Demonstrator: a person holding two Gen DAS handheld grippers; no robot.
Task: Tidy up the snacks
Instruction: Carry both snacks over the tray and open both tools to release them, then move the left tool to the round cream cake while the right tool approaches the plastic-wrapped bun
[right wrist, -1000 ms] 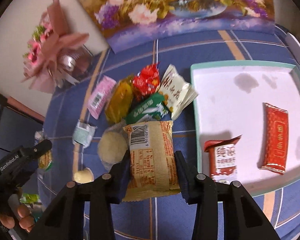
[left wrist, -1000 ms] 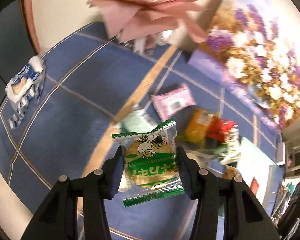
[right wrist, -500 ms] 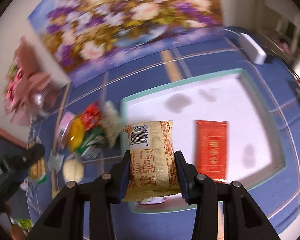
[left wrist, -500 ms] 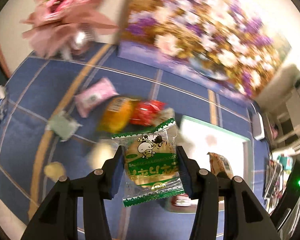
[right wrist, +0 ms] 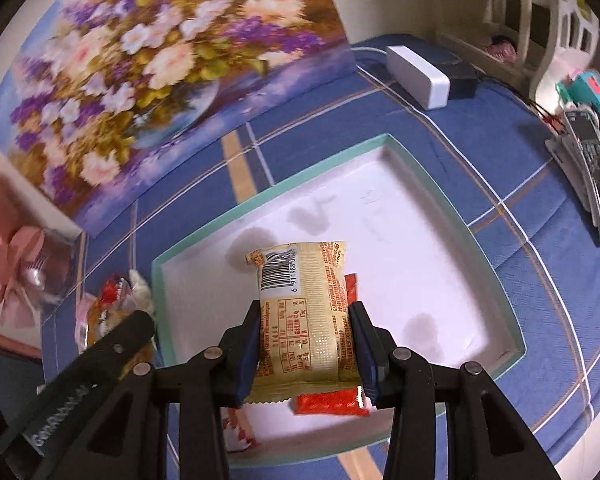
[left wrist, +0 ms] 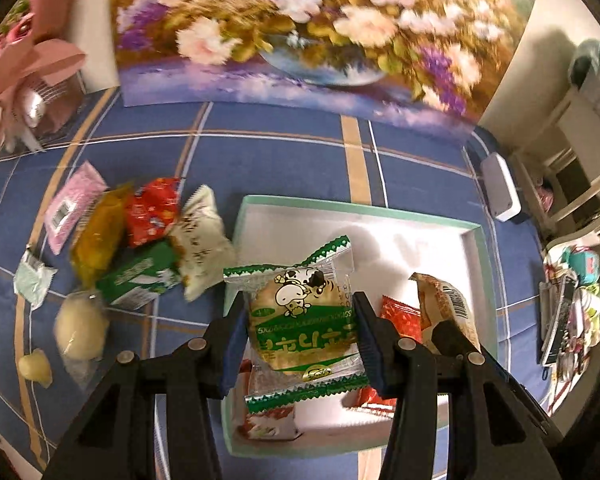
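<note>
My left gripper (left wrist: 300, 340) is shut on a green-and-clear cookie packet (left wrist: 300, 320) and holds it over the near left part of the white tray with a teal rim (left wrist: 340, 202). My right gripper (right wrist: 306, 344) is shut on a beige snack packet (right wrist: 302, 312) and holds it over the same tray (right wrist: 440, 184); this packet also shows in the left wrist view (left wrist: 444, 308). Red packets (right wrist: 328, 404) lie in the tray under it. A pile of loose snacks (left wrist: 140, 240) lies on the blue cloth left of the tray.
A flower painting (left wrist: 300, 28) leans on the wall behind the tray. A pink bouquet (left wrist: 24, 72) stands at the far left. A white box (right wrist: 418, 70) and remotes (right wrist: 592, 160) lie to the right. The left gripper's arm (right wrist: 80, 380) shows in the right wrist view.
Both grippers have swung right from the snack pile to above the tray, each still holding its packet. The right gripper has moved further over the tray's middle.
</note>
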